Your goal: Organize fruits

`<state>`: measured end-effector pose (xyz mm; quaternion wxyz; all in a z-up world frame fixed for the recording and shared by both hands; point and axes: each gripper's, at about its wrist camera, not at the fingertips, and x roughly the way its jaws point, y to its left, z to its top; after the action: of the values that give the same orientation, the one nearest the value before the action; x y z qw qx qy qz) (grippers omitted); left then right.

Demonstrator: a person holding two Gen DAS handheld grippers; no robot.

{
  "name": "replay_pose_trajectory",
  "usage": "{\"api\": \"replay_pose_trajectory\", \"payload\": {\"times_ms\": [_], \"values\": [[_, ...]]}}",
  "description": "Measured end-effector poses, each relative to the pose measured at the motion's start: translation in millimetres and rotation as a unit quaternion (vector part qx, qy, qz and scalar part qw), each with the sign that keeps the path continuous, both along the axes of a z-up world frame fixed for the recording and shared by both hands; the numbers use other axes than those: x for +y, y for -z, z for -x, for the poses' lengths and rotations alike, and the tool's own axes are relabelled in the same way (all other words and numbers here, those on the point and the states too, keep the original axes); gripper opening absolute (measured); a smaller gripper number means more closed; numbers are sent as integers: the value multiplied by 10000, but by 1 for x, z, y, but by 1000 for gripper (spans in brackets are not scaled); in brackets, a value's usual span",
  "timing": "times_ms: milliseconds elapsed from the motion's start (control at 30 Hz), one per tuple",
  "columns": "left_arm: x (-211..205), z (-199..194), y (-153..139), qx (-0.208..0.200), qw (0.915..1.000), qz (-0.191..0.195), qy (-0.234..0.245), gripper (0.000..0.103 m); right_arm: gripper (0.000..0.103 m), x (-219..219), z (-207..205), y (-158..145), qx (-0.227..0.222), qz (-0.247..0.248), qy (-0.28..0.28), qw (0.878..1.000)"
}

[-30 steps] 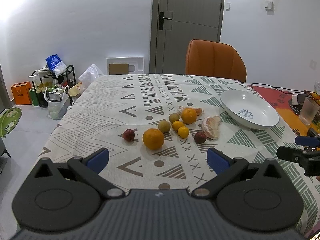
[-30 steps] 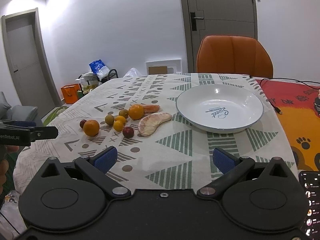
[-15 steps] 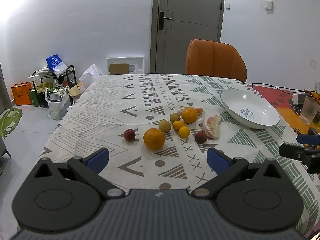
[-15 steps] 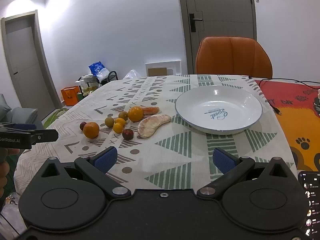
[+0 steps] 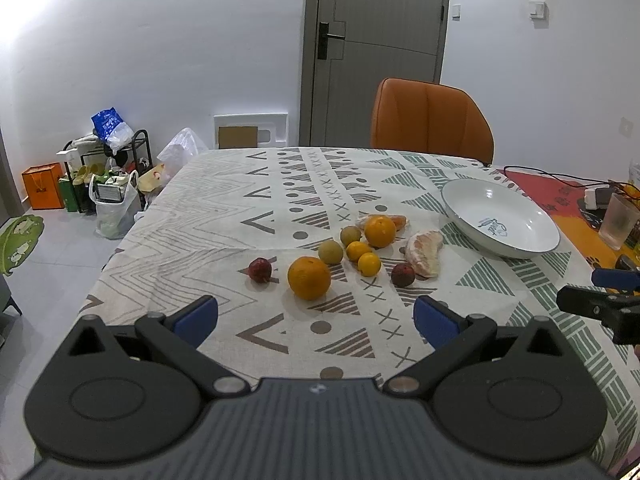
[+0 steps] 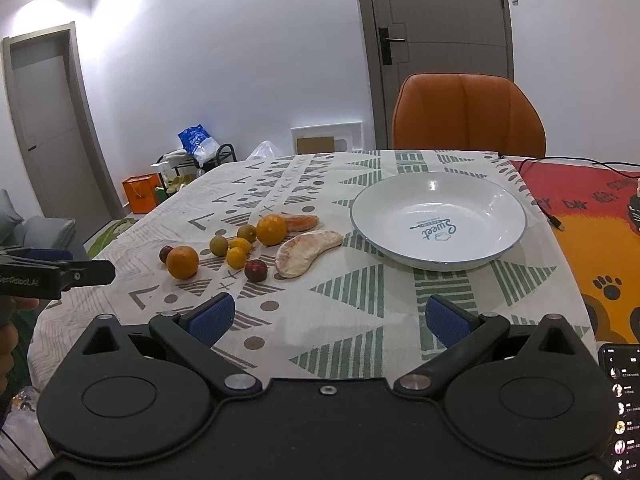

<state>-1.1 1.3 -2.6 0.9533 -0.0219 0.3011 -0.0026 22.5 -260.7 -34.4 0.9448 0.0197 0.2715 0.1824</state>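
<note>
On the counter (image 5: pixel 224 216), spread with a patterned cloth, the fruit lies in a loose cluster left of a white plate (image 5: pixel 500 216). Nearest the left hand-held gripper (image 5: pixel 316 318) is a big orange (image 5: pixel 309 278), with a dark red fruit (image 5: pixel 260 270) just to its left. Behind it sit two greenish fruits (image 5: pixel 331 251), two small yellow ones (image 5: pixel 369 264) touching each other, and a second orange (image 5: pixel 380 231) that rests against a peeled orange piece (image 5: pixel 400 221). A pale peeled segment (image 5: pixel 425 253) lies closest to the plate, a second dark red fruit (image 5: pixel 402 274) just beside it. The plate holds nothing; "Sweet" is printed in it.

Both hand-held grippers hang over the counter's near edge, well short of the fruit. The left one has its blue pads spread wide with nothing between them; the right hand-held gripper (image 6: pixel 326 318) is the same, parted and holding nothing, and faces the cloth before the plate.

An orange chair (image 6: pixel 468 114) stands at the far side, before a grey door (image 6: pixel 440 32).
</note>
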Motion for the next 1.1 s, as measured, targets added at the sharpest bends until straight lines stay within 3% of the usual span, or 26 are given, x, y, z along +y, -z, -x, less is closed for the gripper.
{"api": "replay_pose_trajectory", "payload": {"times_ms": [867,1100], "values": [[15,-26,17,4,9995,305,40,103,103,7,-35,14,214,-113,-70,9997],[18,-39,22,-19,9991,421,35,101,103,8,-46,20,275,-397,-207,9986]]}}
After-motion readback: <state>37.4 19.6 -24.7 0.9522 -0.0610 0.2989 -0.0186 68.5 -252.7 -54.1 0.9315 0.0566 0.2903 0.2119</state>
